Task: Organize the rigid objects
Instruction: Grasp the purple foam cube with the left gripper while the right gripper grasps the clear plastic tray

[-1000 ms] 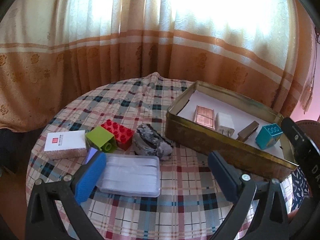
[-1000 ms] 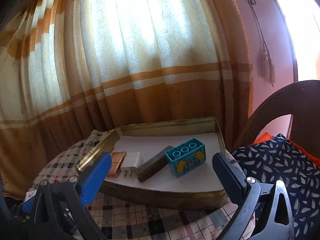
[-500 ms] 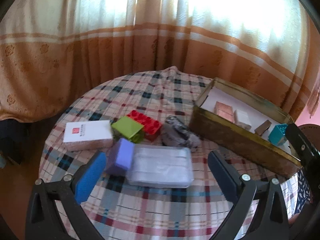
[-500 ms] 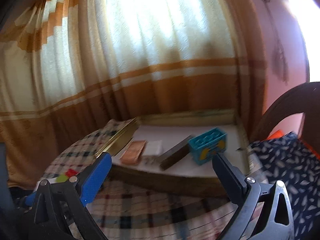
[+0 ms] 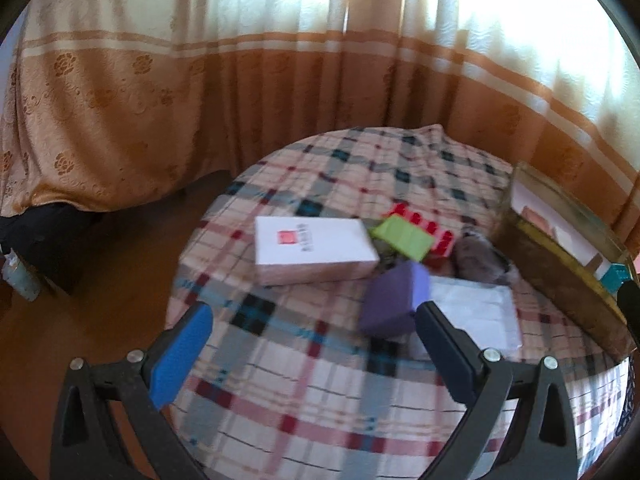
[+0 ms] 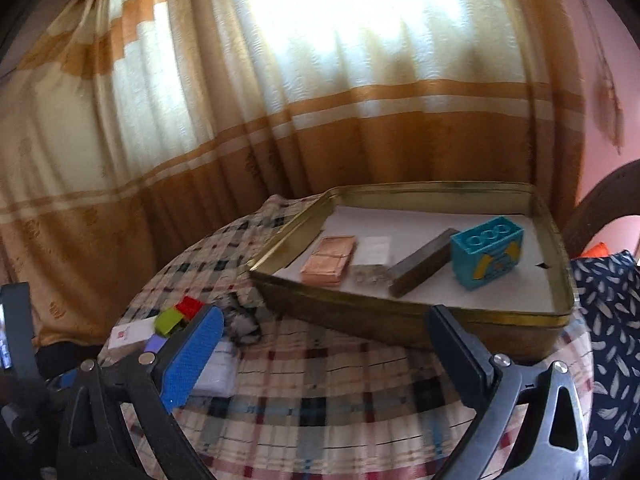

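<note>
Several loose pieces crowd the plaid-clothed round table (image 5: 304, 396), so a grab at the purple plastic block (image 5: 394, 300) could knock the clear plastic case (image 5: 476, 316) just beside it. That block sits at two o'clock of the left gripper (image 5: 312, 344), touching its right finger, though blur hides it. Both grippers, right gripper (image 6: 324, 356) too, gape wide and empty. Sorted pieces lie in the gold metal tin (image 6: 404, 320).

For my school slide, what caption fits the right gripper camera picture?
Open right gripper hovers before a gold tin holding a teal block.

Plaid-clothed round table (image 5: 304, 392) carries blocks, boxes, tin (image 6: 360, 316).
</note>
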Available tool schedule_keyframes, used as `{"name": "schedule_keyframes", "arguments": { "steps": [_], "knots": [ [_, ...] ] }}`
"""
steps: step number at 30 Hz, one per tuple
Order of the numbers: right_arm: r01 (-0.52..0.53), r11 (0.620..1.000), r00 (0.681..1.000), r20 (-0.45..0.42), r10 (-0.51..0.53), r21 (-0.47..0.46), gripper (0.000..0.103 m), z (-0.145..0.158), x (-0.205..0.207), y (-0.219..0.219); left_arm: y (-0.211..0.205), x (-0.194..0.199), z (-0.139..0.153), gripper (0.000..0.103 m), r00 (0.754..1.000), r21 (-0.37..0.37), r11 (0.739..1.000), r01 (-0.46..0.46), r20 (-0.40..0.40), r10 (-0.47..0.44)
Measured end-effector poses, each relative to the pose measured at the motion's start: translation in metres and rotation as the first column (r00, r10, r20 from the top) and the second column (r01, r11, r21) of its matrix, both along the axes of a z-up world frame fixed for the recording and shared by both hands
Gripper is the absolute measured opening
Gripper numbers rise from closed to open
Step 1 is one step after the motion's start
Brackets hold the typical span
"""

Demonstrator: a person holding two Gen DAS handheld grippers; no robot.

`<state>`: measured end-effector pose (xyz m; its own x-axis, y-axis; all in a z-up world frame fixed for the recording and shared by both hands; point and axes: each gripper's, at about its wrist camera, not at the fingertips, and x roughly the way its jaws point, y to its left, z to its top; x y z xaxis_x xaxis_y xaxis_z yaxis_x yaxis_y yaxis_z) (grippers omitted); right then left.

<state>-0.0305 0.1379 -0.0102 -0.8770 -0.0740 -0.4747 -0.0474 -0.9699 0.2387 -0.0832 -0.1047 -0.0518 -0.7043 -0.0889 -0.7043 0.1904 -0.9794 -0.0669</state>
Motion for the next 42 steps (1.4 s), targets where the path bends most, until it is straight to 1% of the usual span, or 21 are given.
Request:
{"name": "schedule_keyframes", "arguments": {
  "steps": [4, 5, 6, 8, 10, 14, 17, 20, 24, 25, 27, 29, 30, 32, 33, 37, 40, 41, 42],
  "knots": [
    [-0.095, 0.995, 0.993, 0.069, 0.094, 0.015, 0.102, -0.007, -0.010, -0.026, -0.013, 0.001, -0.004, 0.103, 1.000, 0.020, 1.000, -0.019, 0.014, 0.019],
    [-0.110, 0.994, 0.991, 0.074, 0.108, 0.016, 0.102, -0.007, -0.011, -0.030, -0.015, 0.002, -0.004, 0.103, 1.000, 0.021, 1.000, -0.022, 0.014, 0.022],
    [-0.130, 0.991, 0.989, 0.078, 0.129, 0.010, 0.102, -0.009, -0.012, -0.036, -0.017, 0.001, -0.004, 0.103, 1.000, 0.018, 1.000, -0.024, 0.011, 0.024],
    [-0.175, 0.985, 0.977, 0.126, 0.173, 0.008, 0.102, -0.014, -0.020, -0.050, -0.021, 0.001, -0.004, 0.103, 0.999, 0.000, 1.000, -0.030, 0.013, 0.030],
    [-0.194, 0.981, 0.965, 0.183, 0.187, 0.016, 0.102, -0.020, -0.026, -0.062, -0.026, 0.000, -0.005, 0.103, 0.999, -0.006, 0.999, -0.035, 0.016, 0.036],
    [-0.235, 0.972, 0.942, 0.251, 0.222, 0.025, 0.102, -0.029, -0.038, -0.079, -0.039, 0.000, -0.004, 0.103, 0.998, -0.004, 0.998, -0.057, 0.015, 0.058],
    [-0.252, 0.967, 0.926, 0.297, 0.234, 0.025, 0.102, -0.036, -0.046, -0.090, -0.047, 0.000, -0.002, 0.103, 0.998, 0.002, 0.998, -0.067, 0.011, 0.067],
    [-0.266, 0.964, 0.916, 0.315, 0.247, 0.017, 0.102, -0.040, -0.053, -0.100, -0.053, 0.000, 0.000, 0.103, 0.997, -0.013, 0.997, -0.077, 0.004, 0.077],
    [-0.287, 0.957, 0.880, 0.406, 0.248, 0.037, 0.102, -0.051, -0.070, -0.117, -0.064, 0.000, 0.000, 0.102, 0.994, -0.021, 0.994, -0.109, 0.008, 0.109],
    [-0.278, 0.959, 0.882, 0.413, 0.228, 0.063, 0.102, -0.052, -0.073, -0.120, -0.067, 0.000, -0.001, 0.102, 0.993, -0.015, 0.993, -0.115, 0.010, 0.115],
    [-0.277, 0.957, 0.876, 0.432, 0.215, 0.086, 0.102, -0.053, -0.078, -0.125, -0.070, 0.000, -0.001, 0.102, 0.993, -0.002, 0.994, -0.114, 0.010, 0.114],
    [-0.309, 0.939, 0.863, 0.459, 0.209, 0.153, 0.102, -0.056, -0.079, -0.135, -0.071, 0.001, 0.001, 0.102, 0.994, -0.001, 0.994, -0.113, 0.006, 0.113],
    [-0.327, 0.928, 0.859, 0.466, 0.212, 0.179, 0.102, -0.058, -0.077, -0.139, -0.070, 0.002, 0.002, 0.102, 0.994, -0.005, 0.994, -0.106, 0.001, 0.106],
    [-0.335, 0.923, 0.862, 0.457, 0.218, 0.191, 0.094, -0.055, -0.073, -0.137, -0.067, 0.003, 0.004, 0.102, 0.996, -0.013, 0.996, -0.088, -0.006, 0.088],
    [-0.331, 0.924, 0.867, 0.449, 0.218, 0.190, 0.085, -0.053, -0.071, -0.133, -0.065, 0.003, 0.005, 0.102, 0.997, -0.014, 0.997, -0.080, -0.008, 0.079],
    [-0.346, 0.930, 0.867, 0.423, 0.264, 0.127, 0.084, -0.050, -0.064, -0.110, -0.054, 0.003, 0.008, 0.102, 1.000, -0.010, 1.000, -0.020, -0.019, 0.020],
    [-0.344, 0.938, 0.870, 0.391, 0.301, 0.042, 0.084, -0.047, -0.056, -0.093, -0.042, 0.003, 0.010, 0.102, 0.999, 0.007, 0.999, 0.043, -0.024, -0.043],
    [-0.336, 0.941, 0.877, 0.372, 0.303, 0.025, 0.084, -0.046, -0.052, -0.085, -0.037, 0.002, 0.011, 0.102, 0.997, 0.023, 0.997, 0.077, -0.023, -0.077],
    [-0.329, 0.944, 0.886, 0.355, 0.297, 0.031, 0.084, -0.044, -0.046, -0.081, -0.034, 0.002, 0.012, 0.102, 0.995, 0.032, 0.995, 0.097, -0.025, -0.096]
  ]
}}
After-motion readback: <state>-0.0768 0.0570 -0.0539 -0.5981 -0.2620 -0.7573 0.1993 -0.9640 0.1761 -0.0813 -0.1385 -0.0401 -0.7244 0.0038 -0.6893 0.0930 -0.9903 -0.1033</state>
